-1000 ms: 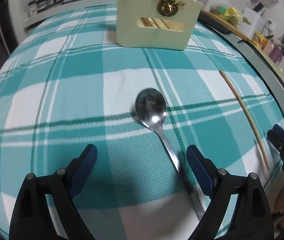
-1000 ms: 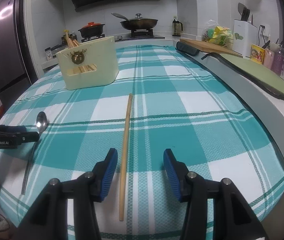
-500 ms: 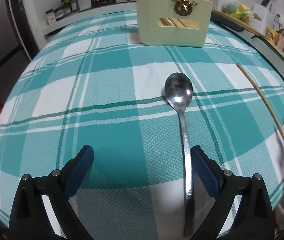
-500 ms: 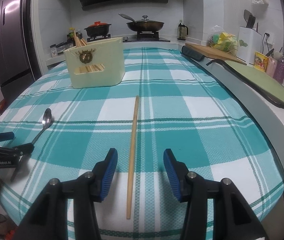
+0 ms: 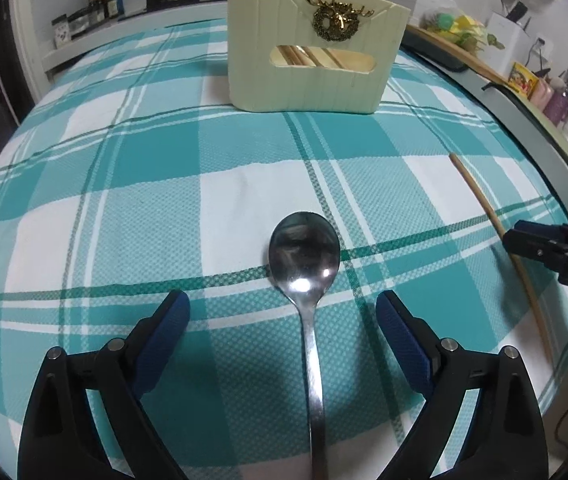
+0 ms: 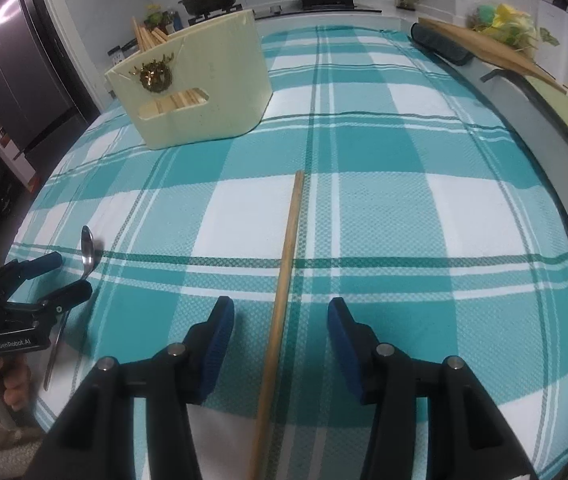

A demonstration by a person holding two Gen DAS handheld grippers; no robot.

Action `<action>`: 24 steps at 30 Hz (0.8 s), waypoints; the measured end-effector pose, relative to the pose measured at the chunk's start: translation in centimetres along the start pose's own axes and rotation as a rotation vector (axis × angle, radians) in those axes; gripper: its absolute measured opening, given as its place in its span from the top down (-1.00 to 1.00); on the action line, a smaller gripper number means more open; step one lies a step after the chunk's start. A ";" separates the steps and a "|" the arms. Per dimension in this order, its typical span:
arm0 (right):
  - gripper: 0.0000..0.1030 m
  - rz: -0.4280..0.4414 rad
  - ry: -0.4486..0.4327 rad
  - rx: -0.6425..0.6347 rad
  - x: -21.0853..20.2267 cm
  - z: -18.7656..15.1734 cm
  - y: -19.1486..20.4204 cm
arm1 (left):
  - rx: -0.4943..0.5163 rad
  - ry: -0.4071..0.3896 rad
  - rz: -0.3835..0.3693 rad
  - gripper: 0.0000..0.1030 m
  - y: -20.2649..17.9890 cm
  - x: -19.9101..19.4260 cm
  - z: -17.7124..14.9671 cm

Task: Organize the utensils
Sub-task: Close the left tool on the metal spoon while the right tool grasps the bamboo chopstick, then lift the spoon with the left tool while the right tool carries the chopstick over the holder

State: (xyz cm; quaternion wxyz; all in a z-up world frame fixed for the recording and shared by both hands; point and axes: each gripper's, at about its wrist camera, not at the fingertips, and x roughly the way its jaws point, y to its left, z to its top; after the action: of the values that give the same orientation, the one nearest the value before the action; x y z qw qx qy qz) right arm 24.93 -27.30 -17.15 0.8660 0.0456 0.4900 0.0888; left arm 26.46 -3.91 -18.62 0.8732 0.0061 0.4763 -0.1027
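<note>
The left gripper [image 5: 283, 314] has its blue-padded jaws spread wide and gripping nothing. Between them runs the handle of a shiny stainless-steel spoon [image 5: 306, 264], lying flat on the teal-and-white plaid tablecloth [image 5: 123, 200]; its bowl sits just ahead of the fingertips, facing up. Neither pad touches the handle.

The right gripper [image 6: 280, 322] is likewise released, jaws apart. A long, thin wooden chopstick [image 6: 286, 268] lies on the cloth between its pads, touching neither, and reaches well beyond the tips.

Farther ahead of both grippers stands a cream ribbed plastic utensil holder [image 5: 316, 48] with a gold wreath-and-stag ornament, more wooden chopsticks showing through its front slot and above its rim. In the left wrist view the chopstick lies off to the right of the jaws, with the right gripper's black finger beside it.
</note>
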 end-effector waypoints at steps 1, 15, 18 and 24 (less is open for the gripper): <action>0.03 -0.006 0.022 -0.012 0.6 0.4 0.1 | 0.003 -0.005 0.011 -0.77 -0.1 0.1 0.2; 0.88 -0.067 0.053 -0.123 4.2 5.4 2.0 | 0.015 -0.078 -0.070 0.29 0.1 -0.8 1.7; 0.88 -0.033 0.024 -0.093 3.0 5.5 1.8 | 0.019 -0.126 -0.084 0.29 0.0 -2.8 2.0; 0.88 0.035 -0.097 -0.055 -2.8 5.5 2.2 | 0.025 -0.233 -0.110 0.29 0.1 -7.8 2.7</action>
State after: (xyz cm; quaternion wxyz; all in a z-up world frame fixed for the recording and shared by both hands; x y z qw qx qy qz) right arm 27.96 -25.63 -11.64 0.8880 0.0346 0.4440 0.1150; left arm 24.62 -2.76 -10.69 0.9155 -0.0209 0.3701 -0.1565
